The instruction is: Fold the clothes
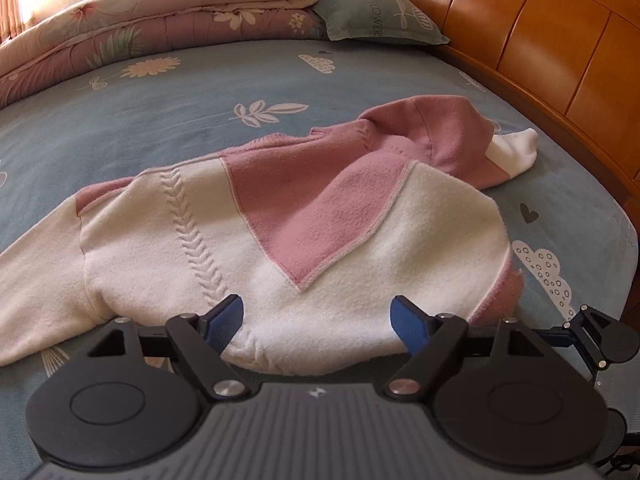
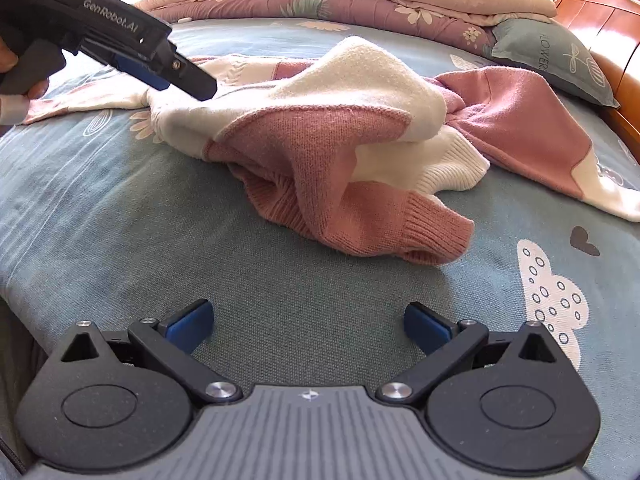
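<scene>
At nine o'clock the left gripper (image 1: 318, 322) hovers with jaws released, straddling the white hem of the sweater (image 1: 288, 216), which lies rumpled in pink and white at the middle of the bed (image 1: 160, 112). At three o'clock the right gripper (image 2: 308, 326) is also released, over bare sheet, near the sweater's pink ribbed cuff (image 2: 420, 236) at its twelve o'clock.

**Sweater mid-bed, bedding stacked at the far edge**

The sweater (image 1: 256, 216) lay crumpled on the bed sheet (image 1: 160, 112). Far behind it sat the folded quilt (image 1: 160, 12), with the pillow (image 1: 376, 12) to its right, against the headboard (image 1: 540, 40). The left gripper (image 1: 318, 320) sat at the sweater's near edge; the right gripper (image 2: 308, 324) was nearer, apart from it.
</scene>
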Demonstrator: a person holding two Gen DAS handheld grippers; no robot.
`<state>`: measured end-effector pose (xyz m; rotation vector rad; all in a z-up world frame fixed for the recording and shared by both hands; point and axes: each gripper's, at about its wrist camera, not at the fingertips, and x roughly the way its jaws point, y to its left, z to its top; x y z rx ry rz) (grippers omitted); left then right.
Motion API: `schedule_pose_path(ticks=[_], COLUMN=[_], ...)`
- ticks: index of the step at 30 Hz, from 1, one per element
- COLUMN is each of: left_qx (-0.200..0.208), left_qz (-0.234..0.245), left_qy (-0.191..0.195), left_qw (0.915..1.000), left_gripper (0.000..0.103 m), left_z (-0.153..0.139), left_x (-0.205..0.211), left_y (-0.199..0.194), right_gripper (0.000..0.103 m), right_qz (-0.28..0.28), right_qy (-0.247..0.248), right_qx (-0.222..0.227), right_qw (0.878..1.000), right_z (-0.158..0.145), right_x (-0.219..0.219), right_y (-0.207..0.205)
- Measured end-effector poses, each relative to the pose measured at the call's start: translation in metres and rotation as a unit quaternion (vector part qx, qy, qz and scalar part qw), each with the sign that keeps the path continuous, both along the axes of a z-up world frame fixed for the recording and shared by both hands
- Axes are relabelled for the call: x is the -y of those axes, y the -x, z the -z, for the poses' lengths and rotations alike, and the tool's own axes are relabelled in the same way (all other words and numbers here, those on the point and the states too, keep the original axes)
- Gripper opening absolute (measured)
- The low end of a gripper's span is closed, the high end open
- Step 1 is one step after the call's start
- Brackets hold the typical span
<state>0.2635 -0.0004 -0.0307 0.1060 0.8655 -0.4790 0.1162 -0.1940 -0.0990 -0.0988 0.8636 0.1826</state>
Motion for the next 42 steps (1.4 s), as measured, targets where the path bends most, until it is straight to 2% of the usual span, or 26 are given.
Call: schedule_pose_path(ticks=[5,9,12,19,23,27,30,33,42], left_qx=[0.015,0.009,0.002,0.040,0.053,0.055,0.053,0.049,0.046], left_qz=[0.031,0.034,0.028,-0.010,-0.036,-0.059,-0.068,-0.075,-0.082], left_qy=[0.007,0.016,0.026,0.018,0.025,0.041,0.044,0.045,0.047], left_qw=[0.9994,0.9992,0.9993,0.9990,0.9976,0.9959,0.9953,0.9950,0.9945], left_gripper=[0.082,0.082,0.082,0.082,0.082,0.082,0.082,0.082,0.082], left_z=[-0.011,-0.007,-0.002,-0.006,-0.010,-0.010,-0.009,-0.008,-0.004], left_x=[0.028,0.042,0.044,0.035,0.028,0.021,0.016,0.011,0.009], left_y=[0.004,0.004,0.005,0.008,0.007,0.005,0.002,-0.001,-0.007], right_gripper=[0.103,0.103,0.103,0.103,0.103,0.103,0.103,0.103,0.103], right_qz=[-0.012,0.011,0.034,0.083,0.116,0.086,0.047,0.002,0.108], right_qy=[-0.034,-0.046,-0.051,-0.052,0.035,0.150,0.232,0.283,0.270], right_qx=[-0.012,-0.002,0.005,0.039,0.078,0.083,0.080,0.091,0.142], right_qw=[0.999,0.999,0.998,0.994,0.990,0.981,0.968,0.955,0.946], right_z=[-0.007,-0.015,-0.021,-0.045,-0.057,-0.040,-0.019,0.002,-0.013], right_x=[0.013,0.036,0.058,0.115,0.139,0.142,0.137,0.127,0.161], right_y=[0.014,0.025,0.027,-0.002,-0.044,-0.094,-0.126,-0.146,-0.178])
